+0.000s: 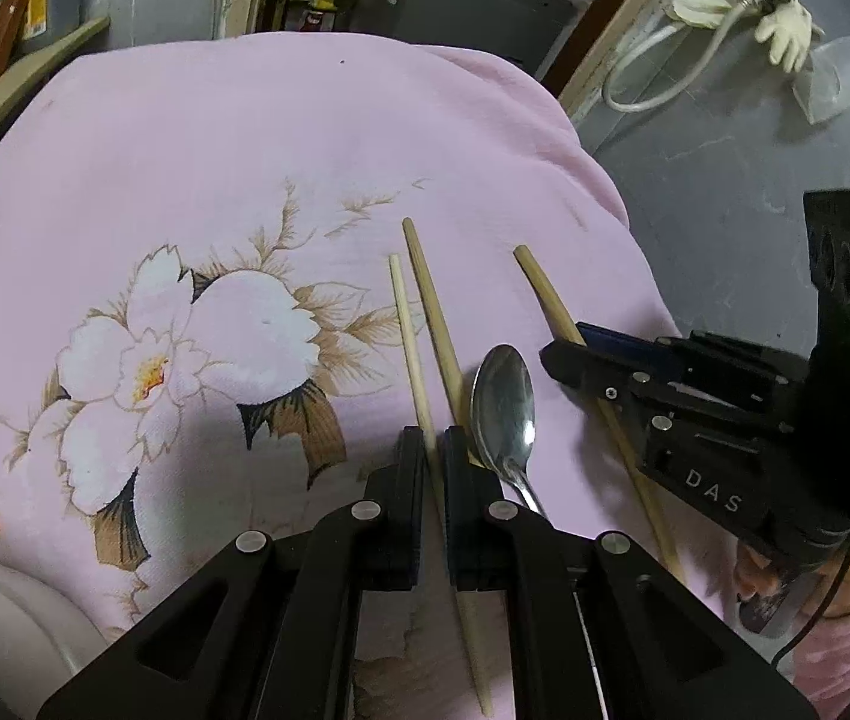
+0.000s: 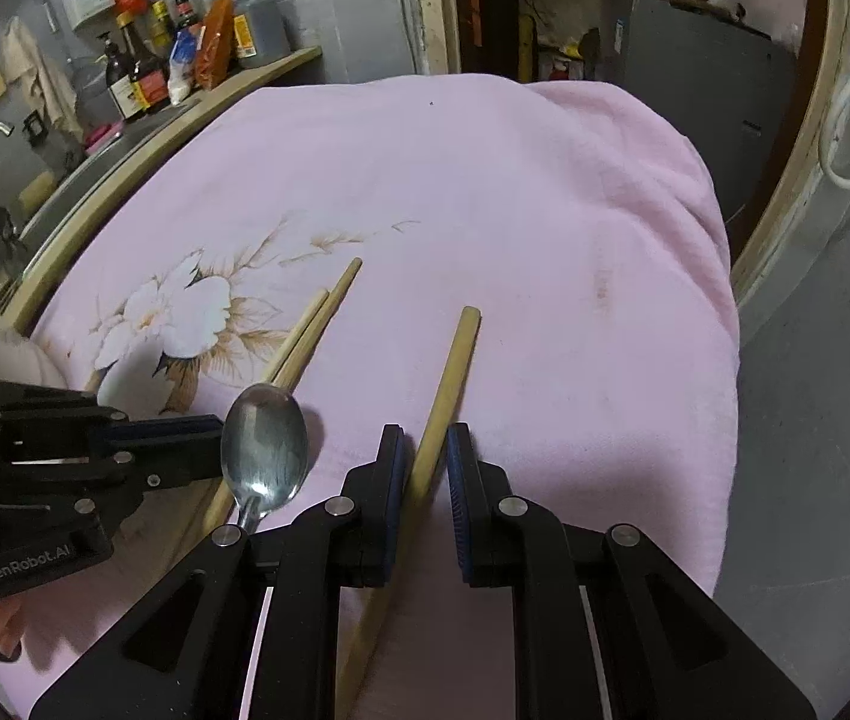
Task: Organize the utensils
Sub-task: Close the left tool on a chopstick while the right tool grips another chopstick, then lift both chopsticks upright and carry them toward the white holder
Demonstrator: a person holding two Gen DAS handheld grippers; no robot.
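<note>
- While three chopsticks lie lengthwise on the pink blanket (image 1: 305, 138), pointing away, the left claw (image 1: 434, 441) pinches the thin chopstick (image 1: 407, 324).
- The right claw (image 2: 425, 438) pinches the lone chopstick (image 2: 452, 372).
- The spoon (image 1: 503, 402) lies between them, bowl pointing away.

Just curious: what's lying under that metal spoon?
The spoon lies on the pink blanket, its bowl partly overlapping one chopstick. Whatever the blanket covers stays hidden.

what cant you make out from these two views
- Left wrist view: the spoon handle runs under the left tool.
- Right wrist view: the lone chopstick lower end is cut off behind the right tool.
- Right wrist view: bottle labels are too small to read.
</note>
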